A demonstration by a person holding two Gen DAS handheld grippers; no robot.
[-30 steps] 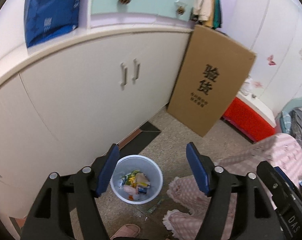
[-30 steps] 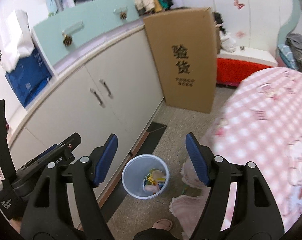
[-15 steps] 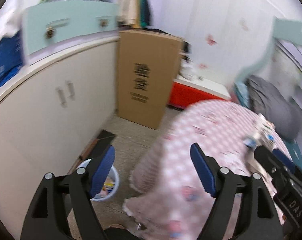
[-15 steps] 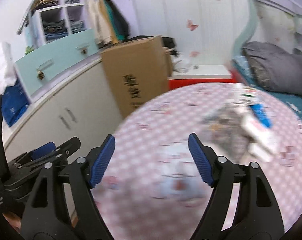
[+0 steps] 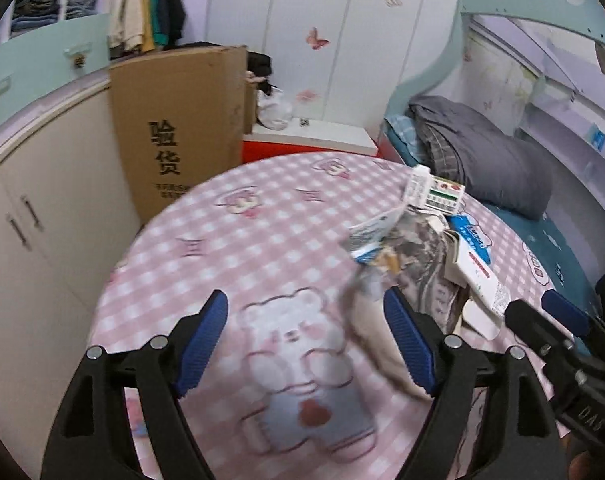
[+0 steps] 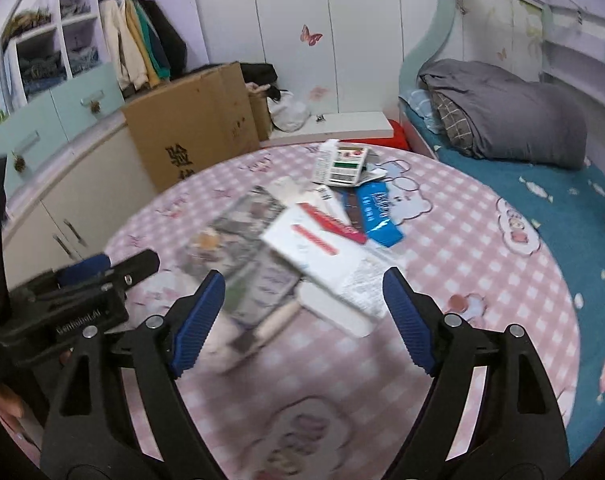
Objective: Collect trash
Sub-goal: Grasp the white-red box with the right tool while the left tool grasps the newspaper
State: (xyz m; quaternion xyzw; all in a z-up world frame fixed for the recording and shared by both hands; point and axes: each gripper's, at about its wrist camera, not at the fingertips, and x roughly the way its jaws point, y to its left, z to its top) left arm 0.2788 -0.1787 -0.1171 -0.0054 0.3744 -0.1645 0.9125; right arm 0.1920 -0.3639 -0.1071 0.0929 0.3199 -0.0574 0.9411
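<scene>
Nearest the lenses are the two black two-finger grippers with blue ribbed pads. The left gripper (image 5: 304, 344) hangs over a round table covered in a pink-and-white checked cloth (image 5: 262, 240) printed with cartoon bears, its jaws wide apart and nothing between them but the bear print. The right gripper (image 6: 302, 316) hangs over the same cloth with its jaws still opening; no pad presses on anything, though the near edge of the litter lies under the gap.

That litter is the trash, a loose pile on the table (blurred, so the count is rough). At least five pieces can be told apart: one grey crumpled printed wrapper (image 6: 258, 248), one flat white carton with red stripes (image 6: 322, 256), one shiny blue foil packet (image 6: 378, 216), one pale roll or tube (image 6: 280, 318) at the near edge, and one small white box with green and red labels (image 6: 340, 166) at the far side.

Beyond the table stands one tall brown cardboard box with black printed characters (image 5: 178, 128), leaning against the white two-door cabinet (image 5: 26, 216). Further right is one bed with a teal sheet (image 6: 562, 200), and one folded grey quilt (image 6: 510, 112) on it. Two butterfly stickers (image 6: 311, 35) show on the white wardrobe doors at the back.
</scene>
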